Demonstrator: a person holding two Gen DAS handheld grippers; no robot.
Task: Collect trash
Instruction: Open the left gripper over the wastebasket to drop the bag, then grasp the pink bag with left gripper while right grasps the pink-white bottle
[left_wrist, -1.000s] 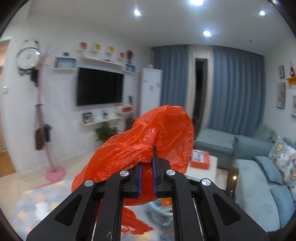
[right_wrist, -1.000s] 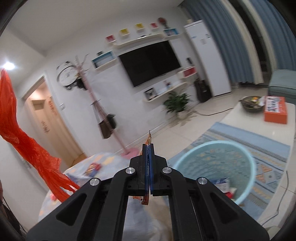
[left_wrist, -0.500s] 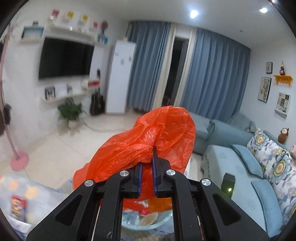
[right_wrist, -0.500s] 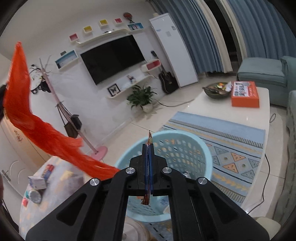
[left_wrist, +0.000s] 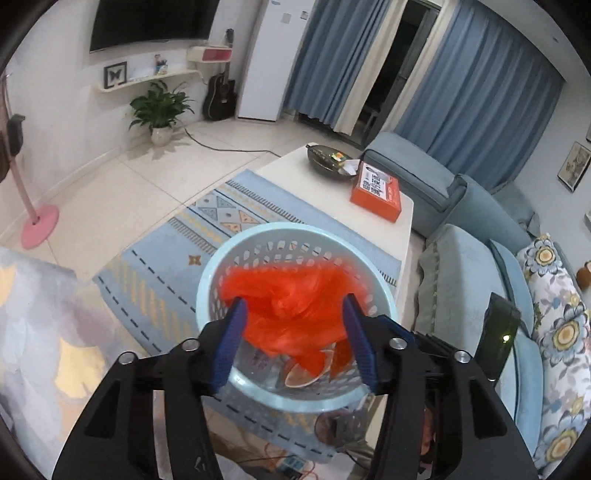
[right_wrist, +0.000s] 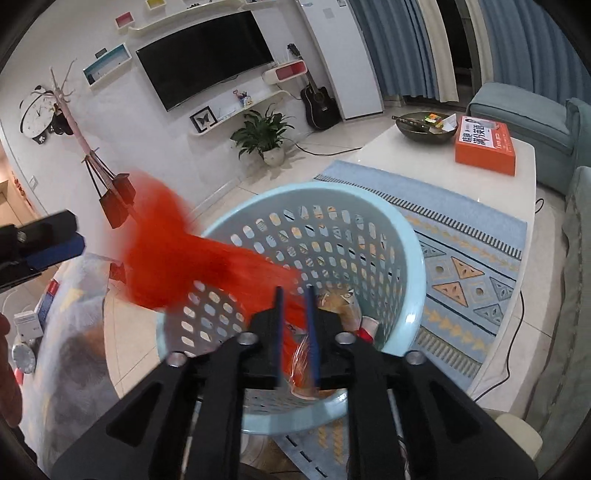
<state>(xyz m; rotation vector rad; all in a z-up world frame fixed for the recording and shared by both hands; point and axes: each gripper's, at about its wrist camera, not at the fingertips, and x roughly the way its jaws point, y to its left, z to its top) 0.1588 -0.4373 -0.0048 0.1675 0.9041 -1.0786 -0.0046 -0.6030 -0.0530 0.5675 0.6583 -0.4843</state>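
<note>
A light blue perforated basket (left_wrist: 207, 291) stands below both grippers; it also shows in the right wrist view (right_wrist: 413, 254). A crumpled red plastic bag (left_wrist: 291, 306) is blurred, loose in the air over the basket mouth; in the right wrist view the bag (right_wrist: 177, 258) trails across the rim. My left gripper (left_wrist: 295, 339) is open above the basket, and shows at the left edge of the right wrist view (right_wrist: 40, 243). My right gripper (right_wrist: 295, 332) is slightly open over the basket, with a clear wrapper (right_wrist: 306, 365) just below its fingers. Other trash lies in the basket bottom.
A white coffee table (left_wrist: 325, 199) behind the basket holds an orange box (left_wrist: 376, 192) and a dark bowl (left_wrist: 328, 162). A blue patterned rug (left_wrist: 184, 254) lies under the basket. A blue sofa (left_wrist: 476, 266) is on the right. A cloth-covered table (right_wrist: 70, 332) with small boxes is on the left.
Both grippers tipped down over the basket and opened. The left let go of the red bag, which now falls toward the basket. The right released the thin wrapper.
</note>
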